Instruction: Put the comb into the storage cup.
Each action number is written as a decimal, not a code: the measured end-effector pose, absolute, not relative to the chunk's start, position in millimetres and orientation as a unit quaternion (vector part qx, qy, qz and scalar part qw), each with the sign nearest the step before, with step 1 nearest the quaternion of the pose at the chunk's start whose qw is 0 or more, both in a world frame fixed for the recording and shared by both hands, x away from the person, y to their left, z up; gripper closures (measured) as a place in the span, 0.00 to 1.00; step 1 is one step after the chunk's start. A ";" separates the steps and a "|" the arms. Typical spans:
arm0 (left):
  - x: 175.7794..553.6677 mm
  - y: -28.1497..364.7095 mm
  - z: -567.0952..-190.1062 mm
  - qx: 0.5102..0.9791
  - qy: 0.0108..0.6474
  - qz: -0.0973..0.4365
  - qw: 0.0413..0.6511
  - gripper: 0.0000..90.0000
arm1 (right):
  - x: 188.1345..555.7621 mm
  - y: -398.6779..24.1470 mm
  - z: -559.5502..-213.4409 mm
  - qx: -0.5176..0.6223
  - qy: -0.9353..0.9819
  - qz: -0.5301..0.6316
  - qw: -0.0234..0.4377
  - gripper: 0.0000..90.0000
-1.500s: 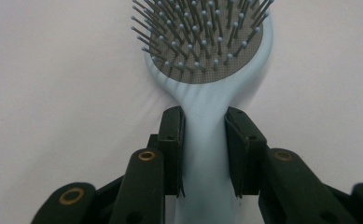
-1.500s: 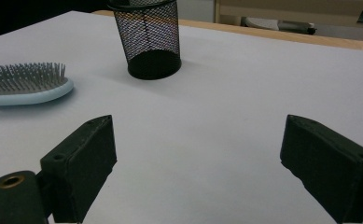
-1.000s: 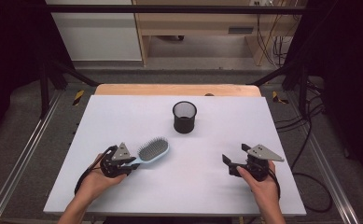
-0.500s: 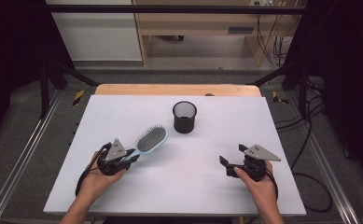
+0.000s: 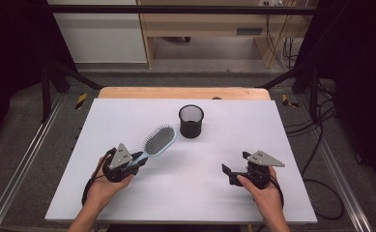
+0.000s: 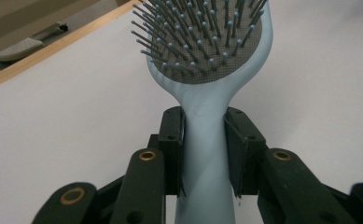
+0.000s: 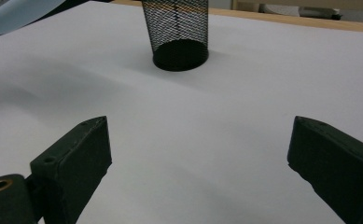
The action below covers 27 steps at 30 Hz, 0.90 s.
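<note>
The light-blue hairbrush [image 5: 158,140] has risen off the table [image 5: 282,130], left of centre frame, its handle clamped in the left gripper [image 6: 206,140]. The mesh cup [image 5: 191,121] stands beyond; the right gripper [image 7: 198,154] gapes empty.

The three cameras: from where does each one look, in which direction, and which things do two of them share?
High view: sits above the person's side, looks forward and down on the table; both hands and the left claw and right claw show.
Left gripper view: rides on the left claw, looks along its jaws, shut on the hairbrush handle.
Right gripper view: rides on the right claw, looks over the table at the mesh cup; jaws wide apart.
Shared: hairbrush in high and left views; mesh cup in high and right views.
</note>
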<state>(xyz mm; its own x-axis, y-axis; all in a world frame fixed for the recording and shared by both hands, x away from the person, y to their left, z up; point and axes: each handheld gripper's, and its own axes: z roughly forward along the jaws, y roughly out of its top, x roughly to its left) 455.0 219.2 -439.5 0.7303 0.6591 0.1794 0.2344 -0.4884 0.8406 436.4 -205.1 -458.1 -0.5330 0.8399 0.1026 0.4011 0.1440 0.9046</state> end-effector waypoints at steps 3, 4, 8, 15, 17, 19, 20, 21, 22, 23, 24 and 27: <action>452.3 215.3 -437.4 0.820 0.270 0.253 0.437 0.77 | 434.7 -195.6 -457.0 0.430 0.719 0.505 0.207 0.07; 451.7 214.5 -436.7 0.819 0.270 0.253 0.439 0.77 | 434.0 -190.6 -456.1 0.429 0.718 0.510 0.203 0.07; 449.0 210.2 -434.0 0.810 0.271 0.256 0.453 0.77 | 434.9 -172.3 -451.3 0.437 0.703 0.532 0.178 0.06; 446.9 208.3 -433.3 0.801 0.275 0.255 0.467 0.77 | 446.6 -133.8 -431.2 0.448 0.676 0.570 0.135 0.06; 446.5 208.9 -432.7 0.797 0.277 0.258 0.470 0.77 | 450.4 -120.2 -426.4 0.446 0.670 0.579 0.130 0.06; 446.3 210.1 -432.2 0.795 0.278 0.260 0.473 0.77 | 453.9 -106.9 -423.1 0.442 0.668 0.585 0.126 0.06; 446.1 210.8 -431.9 0.793 0.278 0.261 0.474 0.77 | 455.6 -100.5 -422.0 0.440 0.668 0.587 0.123 0.06; 446.0 211.5 -431.5 0.793 0.278 0.262 0.475 0.77 | 457.0 -94.4 -421.0 0.437 0.670 0.588 0.120 0.06; 445.7 212.1 -431.1 0.792 0.277 0.264 0.475 0.77 | 458.3 -88.7 -420.0 0.434 0.671 0.590 0.117 0.06; 445.6 212.6 -430.9 0.791 0.278 0.265 0.476 0.77 | 459.3 -83.5 -419.1 0.432 0.671 0.591 0.116 0.06; 445.5 213.0 -430.8 0.789 0.279 0.266 0.478 0.77 | 460.0 -79.1 -418.3 0.430 0.671 0.594 0.112 0.06; 445.0 213.1 -430.6 0.788 0.280 0.268 0.479 0.77 | 461.8 -67.6 -416.6 0.427 0.667 0.602 0.099 0.05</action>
